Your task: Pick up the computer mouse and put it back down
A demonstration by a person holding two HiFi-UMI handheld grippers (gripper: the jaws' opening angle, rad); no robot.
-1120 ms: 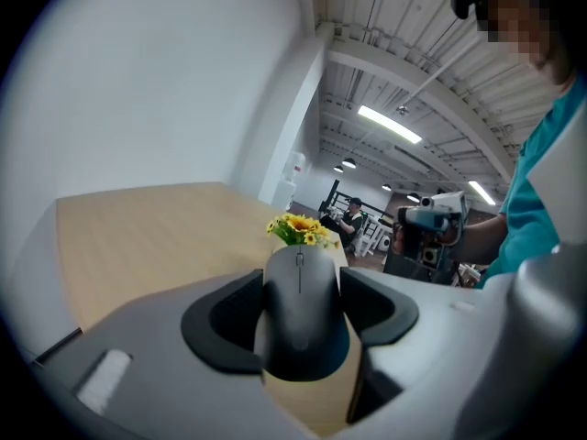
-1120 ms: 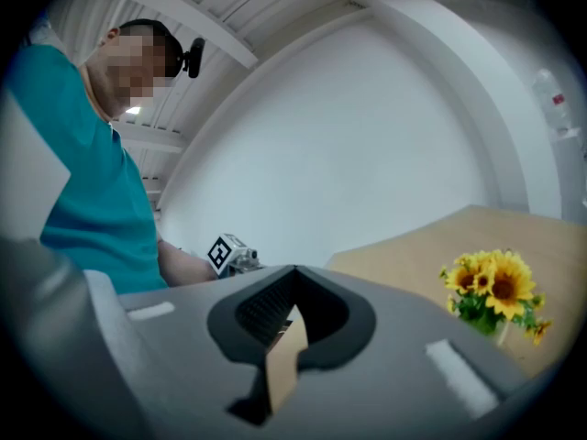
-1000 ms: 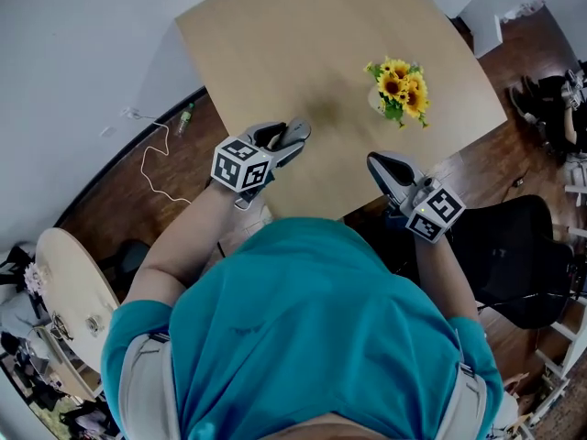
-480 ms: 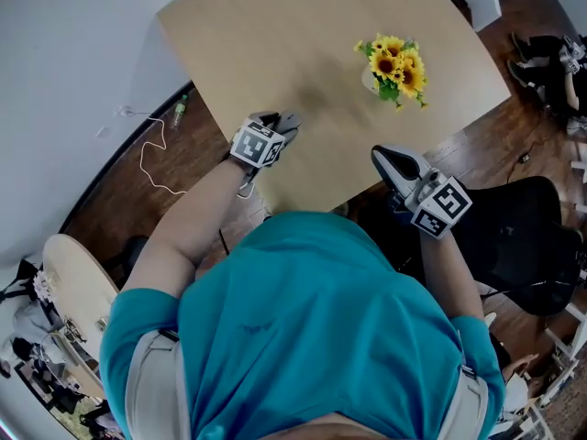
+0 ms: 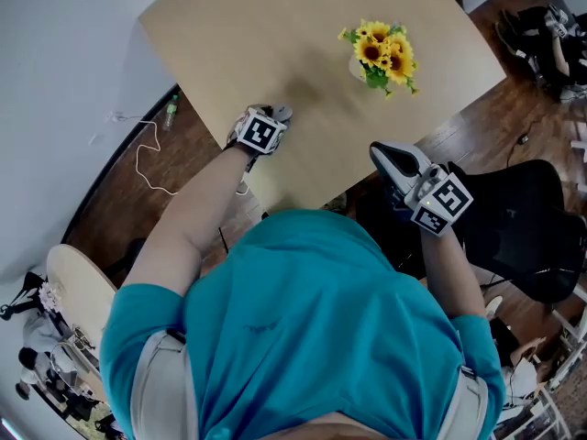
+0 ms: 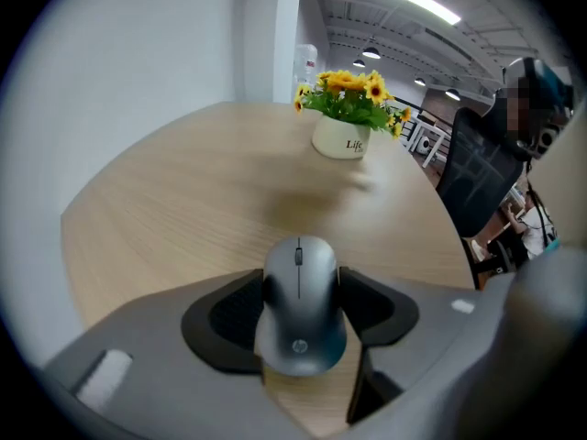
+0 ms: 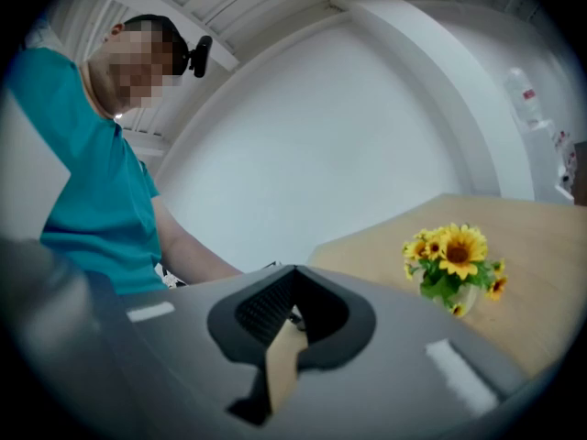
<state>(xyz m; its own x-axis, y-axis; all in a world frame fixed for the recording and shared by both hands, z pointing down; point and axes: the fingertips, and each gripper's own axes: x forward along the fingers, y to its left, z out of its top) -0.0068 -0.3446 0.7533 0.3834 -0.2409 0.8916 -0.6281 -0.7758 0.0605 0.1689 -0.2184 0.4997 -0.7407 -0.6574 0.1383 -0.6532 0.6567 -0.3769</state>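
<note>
The left hand-held gripper [image 5: 277, 115] is clamped on the computer mouse [image 6: 301, 314], pads squeezing its flanks to keep it level, low over the desk [image 6: 174, 200] (touching or not, I cannot tell). Well beyond its tips stands the sunflower pot [image 6: 341, 137]. The right hand-held gripper [image 7: 292, 312], closed and empty, idles aside.

Sunflowers on a pale wooden desk [image 5: 275, 26], with office odds and ends around it

A bunch of yellow sunflowers [image 5: 378, 51] stands upright in a white pot [image 6: 341, 137] (some print on its side, too small to read with certainty) toward the desk's far side. On the dark wooden floor [image 5: 197, 149] beside the desk lie a looped white cable [image 5: 147, 161] and a small bottle [image 5: 171, 113]. A black office chair [image 5: 523, 246] stands off the desk's other side, and a round pale board [image 5: 78, 291] lies near the lower left corner.
</note>
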